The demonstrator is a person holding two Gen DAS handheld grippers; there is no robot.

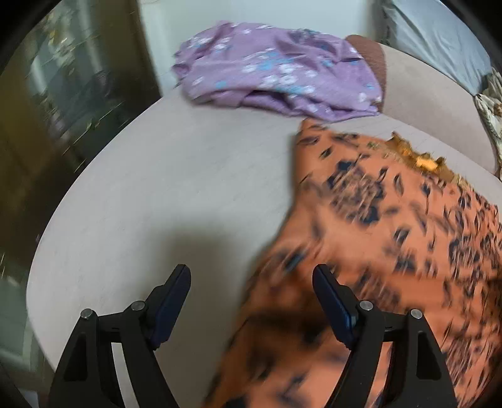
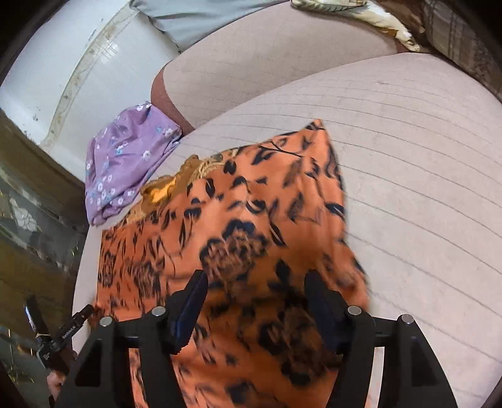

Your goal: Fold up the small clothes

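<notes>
An orange garment with a black floral print (image 2: 238, 232) lies spread on a beige sofa seat (image 2: 408, 175); it also shows blurred in the left wrist view (image 1: 392, 238). Its gold embroidered neckline (image 2: 188, 175) points away from me. My left gripper (image 1: 251, 276) is open, over the garment's left edge, holding nothing. My right gripper (image 2: 255, 282) is open just above the garment's near part, with cloth showing between the fingers. The left gripper also shows at the garment's left edge in the right wrist view (image 2: 59, 332).
A folded purple floral garment (image 1: 276, 72) lies at the far left end of the seat, also in the right wrist view (image 2: 125, 163). A grey pillow (image 1: 439, 40) and patterned cloth (image 2: 360, 15) sit behind the backrest. The sofa's left edge drops to a dark floor (image 1: 47, 157).
</notes>
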